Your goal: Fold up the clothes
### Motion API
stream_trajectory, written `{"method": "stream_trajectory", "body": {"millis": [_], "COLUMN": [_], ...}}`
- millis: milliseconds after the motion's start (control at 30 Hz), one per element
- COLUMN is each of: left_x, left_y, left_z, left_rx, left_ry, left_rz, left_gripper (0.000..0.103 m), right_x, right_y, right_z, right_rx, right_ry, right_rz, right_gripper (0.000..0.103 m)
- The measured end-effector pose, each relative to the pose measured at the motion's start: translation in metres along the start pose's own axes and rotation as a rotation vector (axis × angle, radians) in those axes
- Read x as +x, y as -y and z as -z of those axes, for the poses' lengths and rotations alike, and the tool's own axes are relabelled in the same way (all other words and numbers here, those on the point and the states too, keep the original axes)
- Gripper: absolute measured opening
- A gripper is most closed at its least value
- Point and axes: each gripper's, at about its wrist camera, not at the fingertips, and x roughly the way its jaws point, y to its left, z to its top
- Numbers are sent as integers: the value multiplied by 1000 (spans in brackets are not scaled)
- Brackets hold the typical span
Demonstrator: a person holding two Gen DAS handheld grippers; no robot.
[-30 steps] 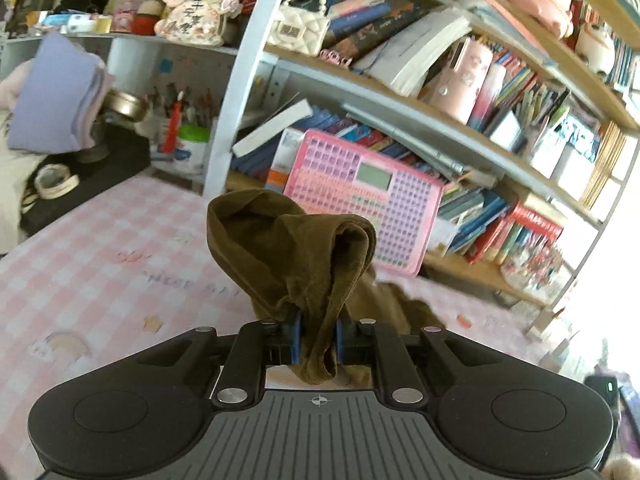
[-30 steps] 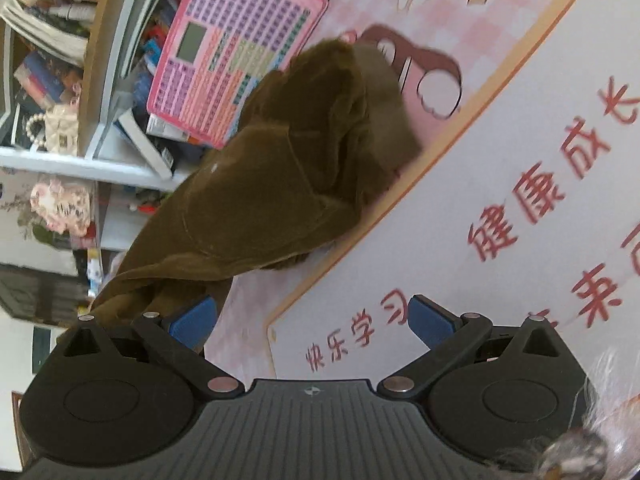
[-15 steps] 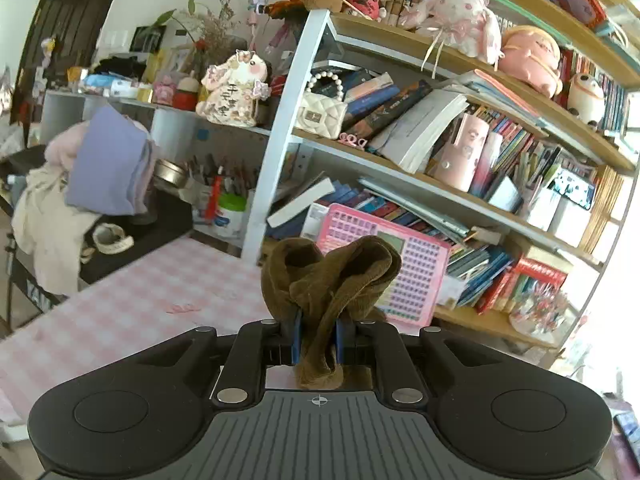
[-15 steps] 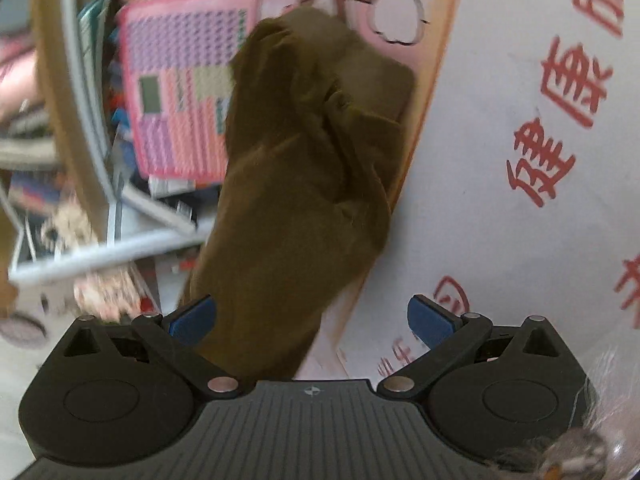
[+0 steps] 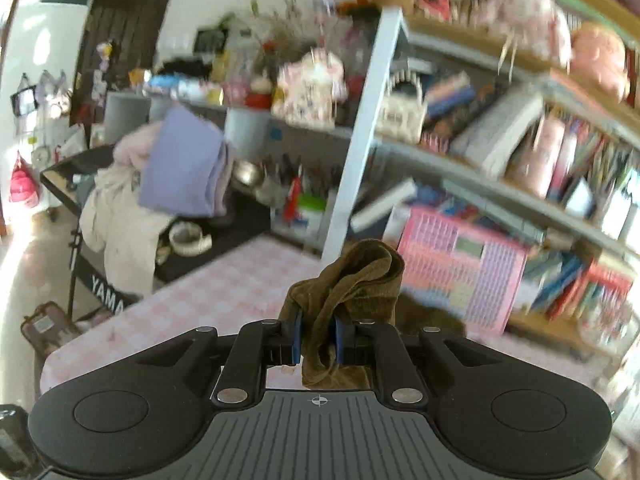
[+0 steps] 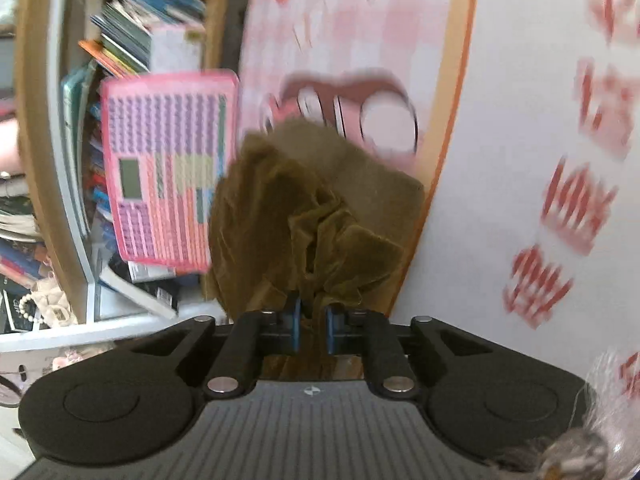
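Note:
A brown velvety garment [image 5: 352, 280] bunches up out of my left gripper [image 5: 318, 338], which is shut on a fold of it above the pink checked table [image 5: 224, 292]. In the right wrist view the same brown garment [image 6: 304, 208] hangs over the table and a white board. My right gripper [image 6: 312, 330] is closing, and its blue pads [image 6: 297, 328] pinch a gathered fold of the cloth between them. The rest of the garment below both grips is hidden.
A shelf unit [image 5: 460, 152] crammed with books, toys and a pink keypad toy [image 5: 460, 276] stands behind the table. Folded lilac cloth [image 5: 180, 168] lies on a side stand at the left. The white board with red characters [image 6: 540, 160] covers the table's right part.
My right gripper's jaws have gone from wide open to pinching the brown garment. My left gripper has lifted and tilted up with its fold, so more of the room shows.

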Motion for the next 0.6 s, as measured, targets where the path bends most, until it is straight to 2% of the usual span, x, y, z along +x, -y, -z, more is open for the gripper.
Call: {"method": "stream_trajectory", "body": {"millis": [133, 200, 267, 400, 500, 600], "left_x": [33, 48, 58, 70, 75, 81], "left_y": [8, 17, 23, 20, 13, 4], "left_z": [24, 36, 44, 48, 48, 46], "left_rx": [48, 80, 101, 72, 33, -1], "left_ry": [-168, -233, -262, -287, -284, -281], "left_rz": [24, 17, 0, 27, 48, 66], "left_gripper": [23, 34, 40, 42, 43, 43], "right_x": [-43, -70, -98, -146, -167, -168], "right_y": [-25, -50, -78, -148, -206, -233], "right_z": [-30, -43, -54, -58, -39, 4], "right_rx": [-147, -295, -440, -704, -912, -1071], "right_ry": [179, 316, 449, 662, 719, 659], "right_rz": [-25, -25, -41, -139, -245, -346], "right_gripper": [7, 7, 6, 5, 3, 3]}}
